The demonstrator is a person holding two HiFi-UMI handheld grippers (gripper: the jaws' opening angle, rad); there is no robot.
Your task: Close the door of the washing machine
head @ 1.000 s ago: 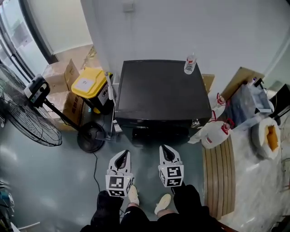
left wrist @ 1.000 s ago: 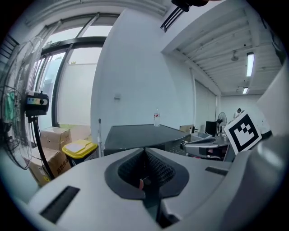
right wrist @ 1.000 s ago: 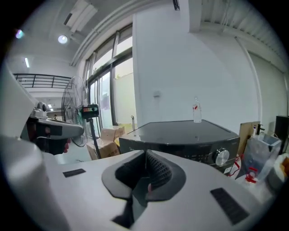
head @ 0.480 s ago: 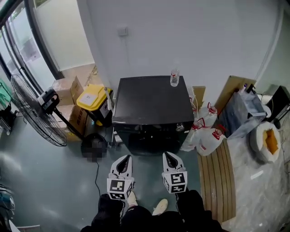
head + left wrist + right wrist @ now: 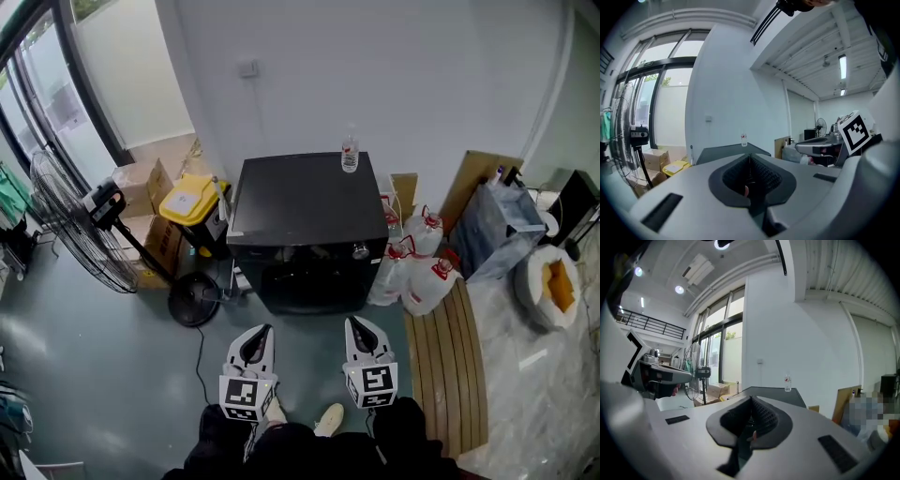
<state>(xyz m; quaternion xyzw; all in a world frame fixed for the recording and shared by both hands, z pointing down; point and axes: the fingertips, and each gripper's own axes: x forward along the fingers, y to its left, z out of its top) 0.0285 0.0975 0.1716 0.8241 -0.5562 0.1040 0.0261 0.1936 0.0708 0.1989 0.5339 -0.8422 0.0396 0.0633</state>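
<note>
– Judging from the head view, where did the black, box-shaped washing machine (image 5: 305, 202) stand?

– Against the far white wall (image 5: 375, 75), mid-scene, with a clear plastic water bottle (image 5: 349, 154) upright at the far edge of its top. A yellow-lidded bin (image 5: 190, 201) sat just beside it on the left, and white plastic jugs with red caps (image 5: 424, 279) on the right.

– And its door (image 5: 314, 279)?

– It was on the dark near face, towards the person. That face looked flat, with nothing swung out over the grey floor (image 5: 141, 375). I judged the door closed, though I couldn't tell from above whether it had latched.

– The tools?

– The left gripper (image 5: 262, 331) and the right gripper (image 5: 360, 324) hung side by side on the near side, well apart from the machine, with bare floor between. Each was clenched on nothing. In both gripper views the ribbed pads (image 5: 764, 176) met, with only the machine's top beyond them.

– So if a push was still owed?

– Clenched tips suited it. I'd have set one blunt tip on the door's edge opposite the hinge and pressed square and steady until it seated. I'd have kept clear of the silver knob (image 5: 359, 251) at the front's upper right. A slanted shove would likely have skidded off the smooth panel.
</note>
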